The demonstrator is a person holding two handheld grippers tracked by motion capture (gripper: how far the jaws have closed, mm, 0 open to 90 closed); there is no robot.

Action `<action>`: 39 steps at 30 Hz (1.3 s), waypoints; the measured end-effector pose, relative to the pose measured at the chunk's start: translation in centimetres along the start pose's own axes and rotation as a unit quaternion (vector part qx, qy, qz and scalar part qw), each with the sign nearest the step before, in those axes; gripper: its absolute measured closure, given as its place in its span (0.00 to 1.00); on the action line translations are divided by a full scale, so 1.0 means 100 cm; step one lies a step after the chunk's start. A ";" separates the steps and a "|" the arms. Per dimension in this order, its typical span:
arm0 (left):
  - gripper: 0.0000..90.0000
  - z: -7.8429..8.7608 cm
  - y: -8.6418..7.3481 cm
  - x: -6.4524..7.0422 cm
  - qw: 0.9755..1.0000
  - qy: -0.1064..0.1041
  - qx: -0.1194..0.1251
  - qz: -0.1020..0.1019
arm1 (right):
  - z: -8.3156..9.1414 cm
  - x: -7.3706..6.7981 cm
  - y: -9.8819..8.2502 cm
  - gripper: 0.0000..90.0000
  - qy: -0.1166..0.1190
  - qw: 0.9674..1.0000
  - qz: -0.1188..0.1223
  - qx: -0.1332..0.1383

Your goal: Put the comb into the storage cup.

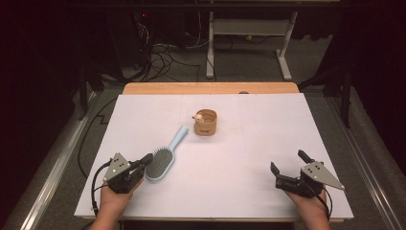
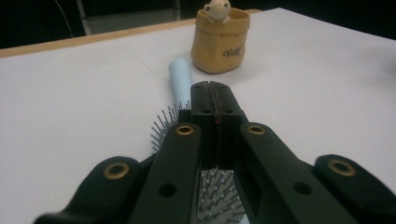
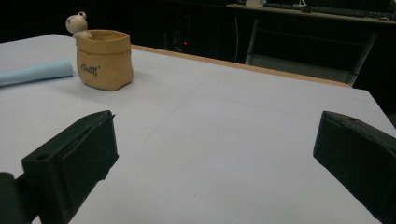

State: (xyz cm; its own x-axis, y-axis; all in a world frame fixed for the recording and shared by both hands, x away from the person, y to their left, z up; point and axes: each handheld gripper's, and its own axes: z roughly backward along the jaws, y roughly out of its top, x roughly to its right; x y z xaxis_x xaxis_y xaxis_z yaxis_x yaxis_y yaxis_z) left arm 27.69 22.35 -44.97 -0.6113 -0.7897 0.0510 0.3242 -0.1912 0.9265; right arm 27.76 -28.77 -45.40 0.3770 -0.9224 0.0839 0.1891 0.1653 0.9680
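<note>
The hairbrush [image 1: 163,160] is pale blue, w/ an oval head full of thin metal-looking bristles and a tapered handle that runs toward 1 o'clock in the high view. It lies bristles-up on the white surface [image 1: 239,158], at about 8 o'clock from the surface's middle. In the left gripper view its handle tip [image 2: 180,77] pokes out past the claw at 12 o'clock; bristles show left of the jaws and in the gap below them.

Left claw [image 1: 146,159] sits right at the brush head's 9 o'clock edge. Its jaws are together, tips meeting along a thin seam, nothing pinched between the tips as far as I can see. They lie over the head; can't tell if they touch the bristles. Most of the brush head is hidden behind the jaws in that view, and the bottom is cut off.

Tan pot [image 1: 206,122], shaped like a small sack, stands near the handle end, at approx. 1 o'clock from it and apart from it. A small pale figure [image 2: 217,9] peeks over its rim; dark lettering on the side is too small to read. Inside of the pot is hard to make out.

Right claw [image 1: 289,162] is well apart, at 4 o'clock on the surface, jaws wide apart, empty.
</note>
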 end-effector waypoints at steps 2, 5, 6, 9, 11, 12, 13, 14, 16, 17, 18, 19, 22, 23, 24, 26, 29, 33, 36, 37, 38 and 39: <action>1.00 -0.003 0.001 0.009 1.000 -0.010 -0.014 -0.012 | 0.000 0.000 0.000 0.00 0.001 1.000 0.000 0.000; 1.00 -0.013 0.000 0.025 0.998 -0.027 -0.052 -0.036 | 0.000 0.000 0.000 0.00 0.001 1.000 0.000 0.000; 1.00 -0.017 -0.002 0.030 0.996 -0.030 -0.068 -0.047 | 0.000 0.000 0.000 0.00 0.000 1.000 0.000 0.001; 1.00 -0.029 -0.007 0.041 0.992 -0.030 -0.107 -0.066 | 0.000 0.000 0.000 0.00 0.000 1.000 0.001 0.001; 1.00 -0.033 -0.009 0.046 0.989 -0.027 -0.123 -0.073 | 0.000 0.000 0.001 0.00 0.000 1.000 0.000 0.002; 1.00 -0.035 -0.010 0.047 0.988 -0.023 -0.130 -0.076 | 0.001 0.000 0.001 0.00 0.001 1.000 0.000 0.002; 1.00 -0.036 -0.011 0.048 0.987 -0.019 -0.136 -0.080 | 0.001 0.000 0.001 0.00 0.001 1.000 -0.001 0.003; 1.00 -0.037 -0.012 0.048 0.986 -0.014 -0.141 -0.082 | 0.001 0.000 0.001 0.00 0.001 1.000 0.000 0.003; 1.00 -0.037 -0.013 0.047 0.986 -0.007 -0.148 -0.077 | 0.001 0.000 0.001 0.00 0.000 1.000 -0.001 0.002; 1.00 -0.038 -0.014 0.047 0.986 -0.001 -0.151 -0.075 | 0.001 0.000 0.001 0.00 0.000 1.000 -0.002 0.002; 1.00 -0.038 -0.014 0.045 0.985 0.000 -0.157 -0.073 | 0.001 0.000 0.001 0.00 0.000 1.000 -0.003 0.002; 1.00 -0.038 -0.015 0.044 0.985 0.001 -0.158 -0.069 | 0.001 0.000 0.001 0.00 0.000 1.000 -0.002 0.002; 1.00 -0.038 -0.016 0.041 0.985 0.005 -0.161 -0.065 | 0.001 0.000 0.001 0.00 0.000 1.000 -0.001 0.003; 1.00 -0.037 -0.016 0.040 0.985 0.004 -0.160 -0.065 | 0.001 0.000 0.001 0.00 0.000 1.000 -0.001 0.003; 1.00 -0.037 -0.016 0.040 0.985 0.004 -0.160 -0.064 | 0.001 0.000 0.001 0.00 0.000 1.000 -0.002 0.003; 1.00 -0.036 -0.017 0.039 0.985 0.006 -0.161 -0.063 | 0.000 0.000 0.001 0.00 0.000 1.000 -0.003 0.003; 1.00 -0.035 -0.017 0.035 0.985 0.012 -0.162 -0.057 | 0.001 0.000 0.001 0.00 0.000 1.000 -0.002 0.004; 1.00 -0.031 -0.018 0.024 0.986 0.028 -0.160 -0.040 | 0.001 0.000 0.001 0.00 0.001 1.000 -0.003 0.004; 1.00 -0.028 -0.018 0.014 0.986 0.042 -0.156 -0.026 | 0.001 0.000 0.001 0.00 0.001 1.000 -0.003 0.004; 1.00 -0.027 -0.018 0.010 0.987 0.046 -0.155 -0.022 | 0.001 0.000 0.001 0.00 0.001 1.000 -0.003 0.004; 1.00 -0.027 -0.018 0.007 0.987 0.050 -0.155 -0.016 | 0.001 0.000 0.001 0.00 0.001 1.000 -0.002 0.004; 1.00 -0.026 -0.018 0.004 0.987 0.053 -0.154 -0.013 | 0.001 0.000 0.001 0.00 0.001 1.000 -0.002 0.004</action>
State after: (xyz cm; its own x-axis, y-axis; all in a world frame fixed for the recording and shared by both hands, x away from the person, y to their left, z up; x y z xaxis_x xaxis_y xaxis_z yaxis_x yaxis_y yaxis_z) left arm 28.78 20.88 -47.60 -0.5485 -0.8358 -0.0257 0.5232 -0.3670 0.7691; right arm 27.72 -28.77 -45.28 0.3787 -0.9221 0.0799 0.1827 0.1591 0.9702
